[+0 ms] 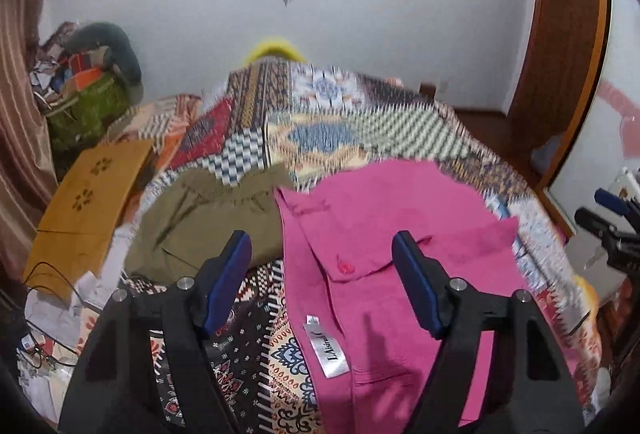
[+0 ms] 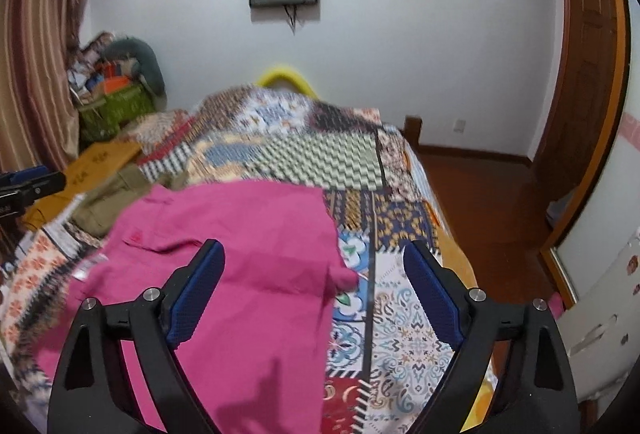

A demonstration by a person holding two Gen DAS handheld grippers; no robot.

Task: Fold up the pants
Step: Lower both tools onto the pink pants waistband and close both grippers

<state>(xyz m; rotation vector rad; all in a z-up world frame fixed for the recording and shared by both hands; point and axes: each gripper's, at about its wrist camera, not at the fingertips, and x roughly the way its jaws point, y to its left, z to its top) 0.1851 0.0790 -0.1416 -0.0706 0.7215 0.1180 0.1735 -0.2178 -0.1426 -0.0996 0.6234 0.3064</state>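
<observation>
The pink pants [image 1: 384,234] lie spread on the patchwork bedspread [image 2: 340,157] of the bed, and everything else can be placed from them. Their far hem runs nearly straight across the bed, well short of the yellow headboard [image 2: 284,75], so a wide band of bare bedspread stays open beyond them. In the left wrist view a buttoned flap and a white label [image 1: 326,350] sit on the pants' left side, next to their left edge, which runs straight toward the camera.

Just left of the pants, touching or slightly tucked against that edge, lies an olive garment [image 1: 212,222]; further left again is a tan garment [image 1: 88,205] near the bed's side. To the right of the pants the cloth ends in a small jutting corner, and past it the bedspread is uncovered out to the bed's right edge — then brown floor [image 2: 492,201].

The left tongs [image 1: 322,258] hover above the pants' left part, spread wide and holding nothing. The right tongs [image 2: 314,270] hang over the pants' right edge — also spread apart, empty, one pad over the pink cloth and the other over bare bedspread.
</observation>
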